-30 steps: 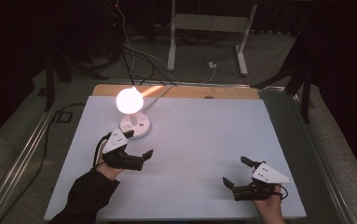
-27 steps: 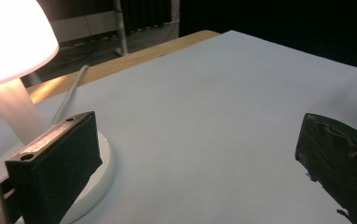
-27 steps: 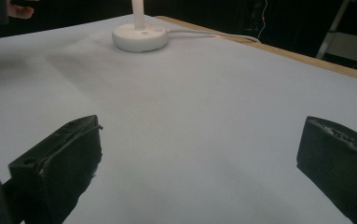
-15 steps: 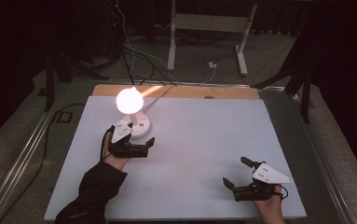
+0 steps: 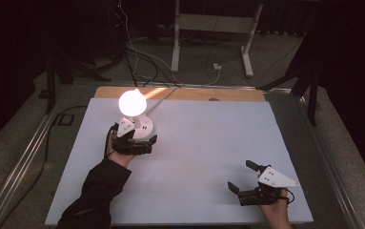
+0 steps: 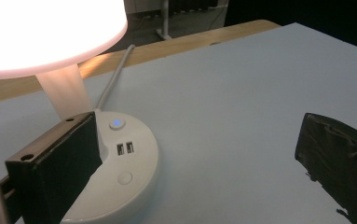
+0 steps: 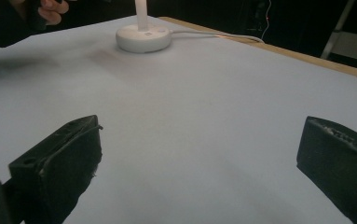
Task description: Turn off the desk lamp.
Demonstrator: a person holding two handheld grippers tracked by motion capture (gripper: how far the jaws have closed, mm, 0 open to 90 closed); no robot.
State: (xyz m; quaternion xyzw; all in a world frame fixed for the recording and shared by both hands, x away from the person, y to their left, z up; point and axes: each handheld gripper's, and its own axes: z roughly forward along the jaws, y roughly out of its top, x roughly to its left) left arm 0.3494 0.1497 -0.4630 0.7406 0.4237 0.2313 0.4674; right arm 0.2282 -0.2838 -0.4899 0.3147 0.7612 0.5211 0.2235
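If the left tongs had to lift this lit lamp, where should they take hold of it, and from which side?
Probably the slim white stem just above the round base, approached level from the person's side, where the open left tongs already sit. The base looks too wide and low for the jaws, and the glowing shade is broad and rounded. The cord leaves the far side, clear of that approach.

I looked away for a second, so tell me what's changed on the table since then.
The left gripper moved forward, open, up to the lit white table lamp's round base; one jaw is now beside it. Nothing was gripped. The right gripper stayed open near the table's front, and the lamp stayed lit.
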